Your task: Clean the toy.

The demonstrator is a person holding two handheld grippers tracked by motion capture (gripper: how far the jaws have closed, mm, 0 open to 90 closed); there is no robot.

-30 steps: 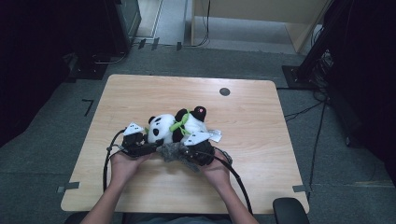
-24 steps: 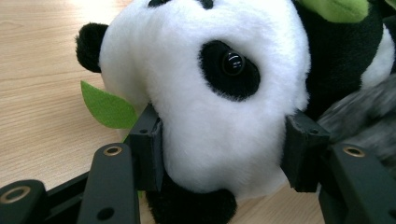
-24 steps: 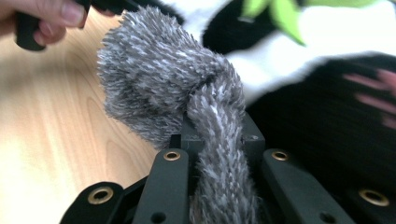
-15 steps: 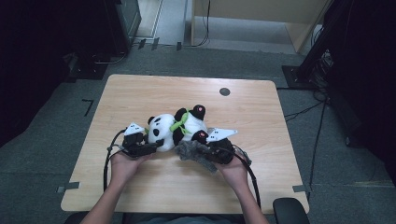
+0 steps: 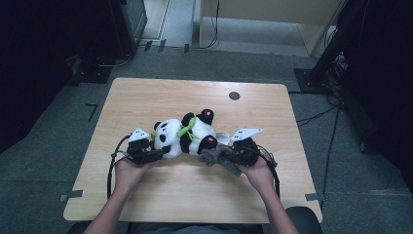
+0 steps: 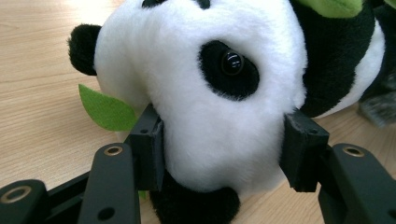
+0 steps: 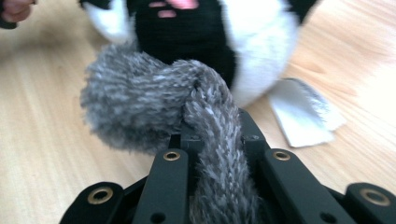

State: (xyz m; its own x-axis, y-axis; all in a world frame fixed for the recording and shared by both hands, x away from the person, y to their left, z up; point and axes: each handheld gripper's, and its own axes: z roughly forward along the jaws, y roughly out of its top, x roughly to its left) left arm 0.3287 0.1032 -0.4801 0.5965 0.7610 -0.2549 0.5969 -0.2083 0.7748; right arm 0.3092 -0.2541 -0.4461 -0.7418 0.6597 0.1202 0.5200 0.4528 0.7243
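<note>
- My right gripper point(image 5: 225, 157), clamped on the grey sock point(image 7: 187, 116), has slid rightward away from the panda point(image 5: 182, 134); the sock now lies clear of its foot.
- My left gripper point(image 5: 158, 153) has stayed put, squeezing the panda's head point(image 6: 210, 93) mid-table point(image 5: 146, 97).
- I judge the sock is off; next, set it aside.

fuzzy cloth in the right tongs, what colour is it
Mottled grey, dark and pale fibres mixed: the fuzzy grey knitted cloth shows best in the right gripper view.
</note>
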